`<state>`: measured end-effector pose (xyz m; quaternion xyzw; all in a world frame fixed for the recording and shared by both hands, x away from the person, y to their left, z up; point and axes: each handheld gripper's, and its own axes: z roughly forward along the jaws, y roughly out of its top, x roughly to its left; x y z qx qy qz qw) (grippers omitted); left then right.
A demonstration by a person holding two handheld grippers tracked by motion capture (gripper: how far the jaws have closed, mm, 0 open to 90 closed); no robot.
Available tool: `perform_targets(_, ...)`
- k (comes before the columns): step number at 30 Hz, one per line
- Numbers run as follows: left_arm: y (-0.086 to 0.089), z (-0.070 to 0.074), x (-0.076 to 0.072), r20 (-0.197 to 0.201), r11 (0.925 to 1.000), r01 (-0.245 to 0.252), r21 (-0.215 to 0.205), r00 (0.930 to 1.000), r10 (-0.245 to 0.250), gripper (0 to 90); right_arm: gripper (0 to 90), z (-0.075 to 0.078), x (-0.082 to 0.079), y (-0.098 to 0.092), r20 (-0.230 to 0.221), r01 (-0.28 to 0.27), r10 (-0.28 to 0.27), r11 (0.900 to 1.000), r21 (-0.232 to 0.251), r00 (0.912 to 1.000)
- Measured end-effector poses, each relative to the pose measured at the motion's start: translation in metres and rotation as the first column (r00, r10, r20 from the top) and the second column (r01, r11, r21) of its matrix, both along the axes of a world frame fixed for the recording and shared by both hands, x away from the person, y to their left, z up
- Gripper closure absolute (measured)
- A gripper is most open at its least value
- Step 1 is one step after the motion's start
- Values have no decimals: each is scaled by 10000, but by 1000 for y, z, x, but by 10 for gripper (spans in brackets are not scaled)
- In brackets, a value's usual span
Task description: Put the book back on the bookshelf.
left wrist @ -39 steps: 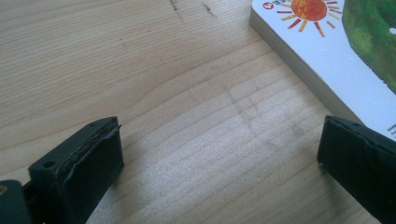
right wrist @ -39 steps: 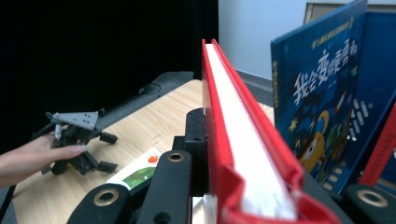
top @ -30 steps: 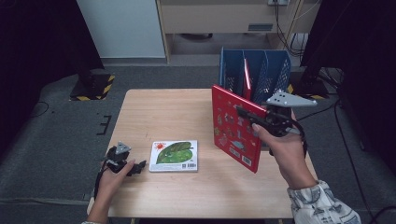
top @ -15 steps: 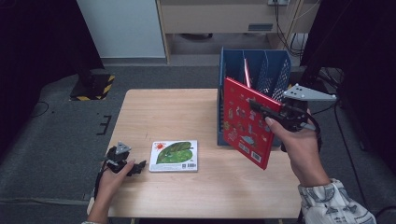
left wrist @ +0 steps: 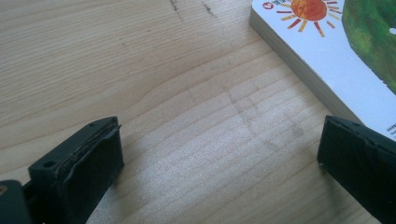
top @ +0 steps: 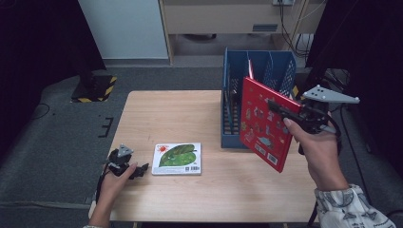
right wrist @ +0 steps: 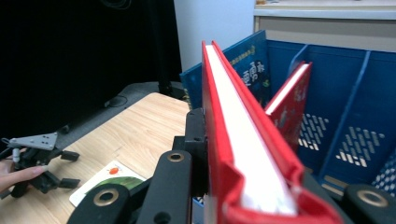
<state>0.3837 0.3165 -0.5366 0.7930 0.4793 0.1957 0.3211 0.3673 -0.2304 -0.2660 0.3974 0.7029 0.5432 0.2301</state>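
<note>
My right gripper [top: 280, 110] is shut on a red hardcover book [top: 262, 124], held upright and tilted above the table's right side, just in front of the blue file rack [top: 266, 66]. In the right gripper view the red book's [right wrist: 233, 140] page edge faces me, clamped between the jaws. A thinner red book [right wrist: 290, 100] leans inside the rack [right wrist: 341, 116]. A green-and-white picture book [top: 177, 158] lies flat near the table's front left. My left gripper [top: 137, 170] rests on the table just left of it, open, nothing between its jaws [left wrist: 219, 158].
The wooden table [top: 166, 114] has bare room at its back left and middle. A blue book [right wrist: 236, 70] stands in the rack's left slot. Dark floor and a yellow-black striped base [top: 95, 88] lie beyond the left edge.
My right gripper has carried the red book to the right and a little up, closer to the rack's front. The left gripper and the green book have stayed put.
</note>
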Motion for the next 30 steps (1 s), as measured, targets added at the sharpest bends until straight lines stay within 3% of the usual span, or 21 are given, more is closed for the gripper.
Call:
perform_targets(20, 0, 0, 0, -5, 10000, -27, -2, 10000, 27, 0, 790, 3, 5, -24, -190, 837, -842, 9961, -273, 9963)
perform_targets(30, -1, 0, 0, -5, 10000, -40, -5, 10000, 40, 0, 789, 7, 32, -28, -262, 1499, -1514, 9874, -506, 9881)
